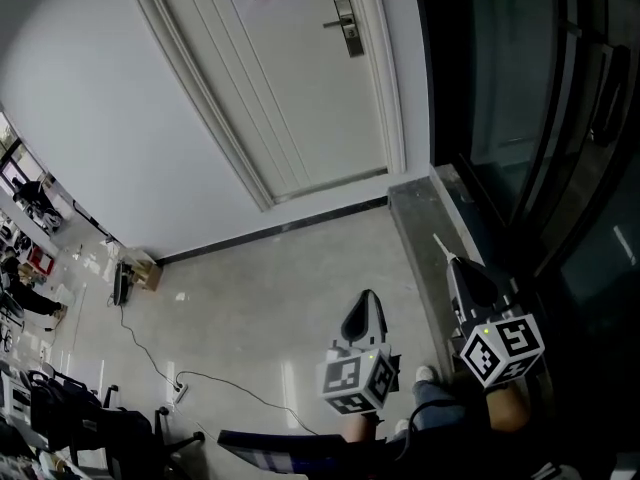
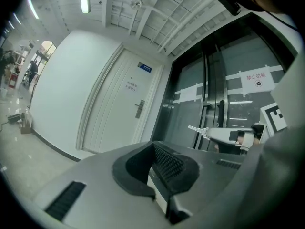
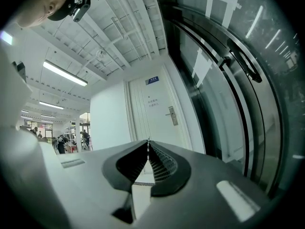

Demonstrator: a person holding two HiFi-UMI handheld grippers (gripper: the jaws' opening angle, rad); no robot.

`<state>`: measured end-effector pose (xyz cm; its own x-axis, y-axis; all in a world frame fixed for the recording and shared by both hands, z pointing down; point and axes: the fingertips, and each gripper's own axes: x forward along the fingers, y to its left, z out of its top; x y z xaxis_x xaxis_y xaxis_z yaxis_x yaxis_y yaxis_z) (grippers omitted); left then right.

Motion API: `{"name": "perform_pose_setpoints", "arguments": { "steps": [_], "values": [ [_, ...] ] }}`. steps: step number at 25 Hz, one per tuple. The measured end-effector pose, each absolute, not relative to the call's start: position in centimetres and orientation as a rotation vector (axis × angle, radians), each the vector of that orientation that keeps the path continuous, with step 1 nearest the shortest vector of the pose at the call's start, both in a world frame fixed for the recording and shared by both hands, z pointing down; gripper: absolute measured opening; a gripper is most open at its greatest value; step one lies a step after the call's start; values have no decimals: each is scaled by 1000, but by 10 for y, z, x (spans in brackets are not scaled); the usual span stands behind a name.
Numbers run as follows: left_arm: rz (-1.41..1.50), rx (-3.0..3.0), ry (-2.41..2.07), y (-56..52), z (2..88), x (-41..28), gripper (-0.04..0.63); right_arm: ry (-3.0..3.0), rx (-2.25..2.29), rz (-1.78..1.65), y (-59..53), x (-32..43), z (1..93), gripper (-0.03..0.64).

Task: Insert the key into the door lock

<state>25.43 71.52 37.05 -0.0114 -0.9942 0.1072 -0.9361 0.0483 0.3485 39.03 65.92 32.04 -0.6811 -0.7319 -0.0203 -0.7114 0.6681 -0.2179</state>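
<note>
Right hand-held gripper (image 1: 457, 266) sits low, aimed at the door lock (image 1: 347, 25) but well short of it, jaws pinching the key (image 1: 441, 242). Left hand-held gripper (image 1: 366, 304) is closed and empty. The left gripper view shows the key side-on, the right only its edge.

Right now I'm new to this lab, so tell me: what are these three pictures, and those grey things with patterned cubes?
No robot: a person holds two two-jaw grippers; the cubes belong to them. One picture is from a head camera looking down; the other two ride on the grippers, looking along their jaws. The right gripper is shut on a key. The left gripper is shut, empty. Ahead is a white door with its lock, some way off across the floor.
</note>
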Motion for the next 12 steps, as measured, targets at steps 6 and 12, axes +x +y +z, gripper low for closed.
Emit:
{"name": "perform_pose_setpoints", "arguments": {
  "steps": [6, 12],
  "values": [
    [-271, 1957, -2067, 652, 366, 235, 0, 2773, -1169, -298, 593, 374, 320, 11],
    [-299, 1950, -2093, 586, 351, 224, 0, 2776, -1145, -284, 524, 365, 308, 11]
  ]
}}
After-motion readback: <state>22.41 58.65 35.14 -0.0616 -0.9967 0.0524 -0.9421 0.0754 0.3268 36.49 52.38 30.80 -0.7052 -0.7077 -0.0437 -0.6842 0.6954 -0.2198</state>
